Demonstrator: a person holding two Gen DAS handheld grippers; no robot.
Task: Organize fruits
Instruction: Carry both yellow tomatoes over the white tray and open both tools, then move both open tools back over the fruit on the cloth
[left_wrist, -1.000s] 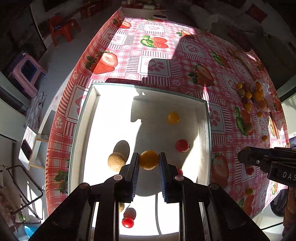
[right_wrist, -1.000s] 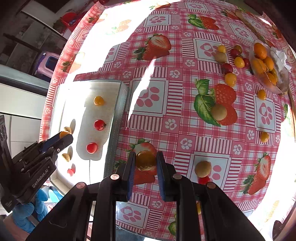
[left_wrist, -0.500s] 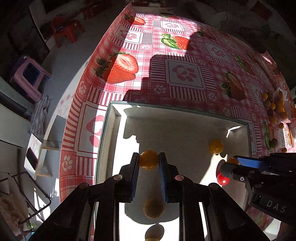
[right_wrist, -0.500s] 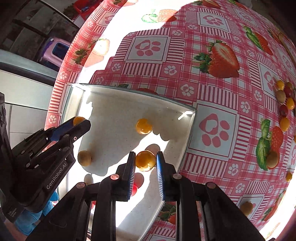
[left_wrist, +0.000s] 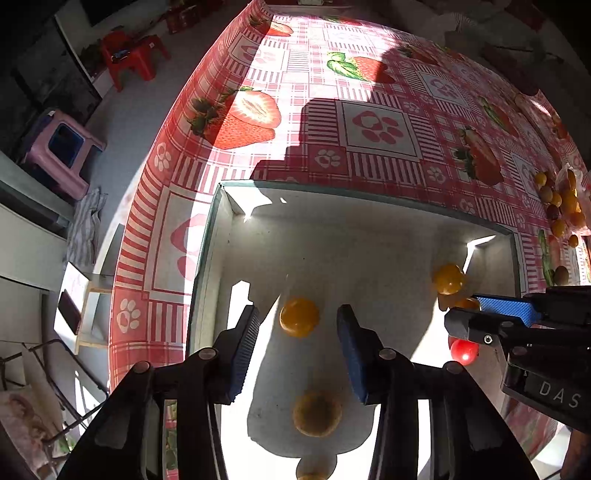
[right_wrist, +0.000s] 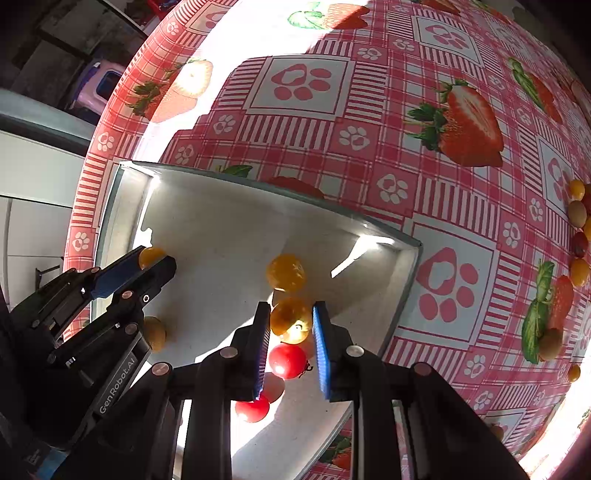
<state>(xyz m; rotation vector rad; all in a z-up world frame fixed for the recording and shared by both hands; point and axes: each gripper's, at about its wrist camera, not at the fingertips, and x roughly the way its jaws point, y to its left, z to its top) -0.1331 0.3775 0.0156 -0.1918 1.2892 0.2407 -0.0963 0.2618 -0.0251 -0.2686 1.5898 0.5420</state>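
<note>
A white tray lies on the strawberry tablecloth. My left gripper is open inside it; a yellow fruit sits between the parted fingers, touching neither pad. My right gripper is shut on another yellow fruit low over the tray. It also shows in the left wrist view. In the tray lie a yellow fruit, red tomatoes and a tan fruit.
More small fruits are scattered at the table's right side, near a clear bag. The table's left edge drops to the floor, with a purple stool and a red chair below.
My left gripper has opened and let go of its yellow fruit in the tray. My right gripper has carried its yellow fruit from the tablecloth over into the tray.
</note>
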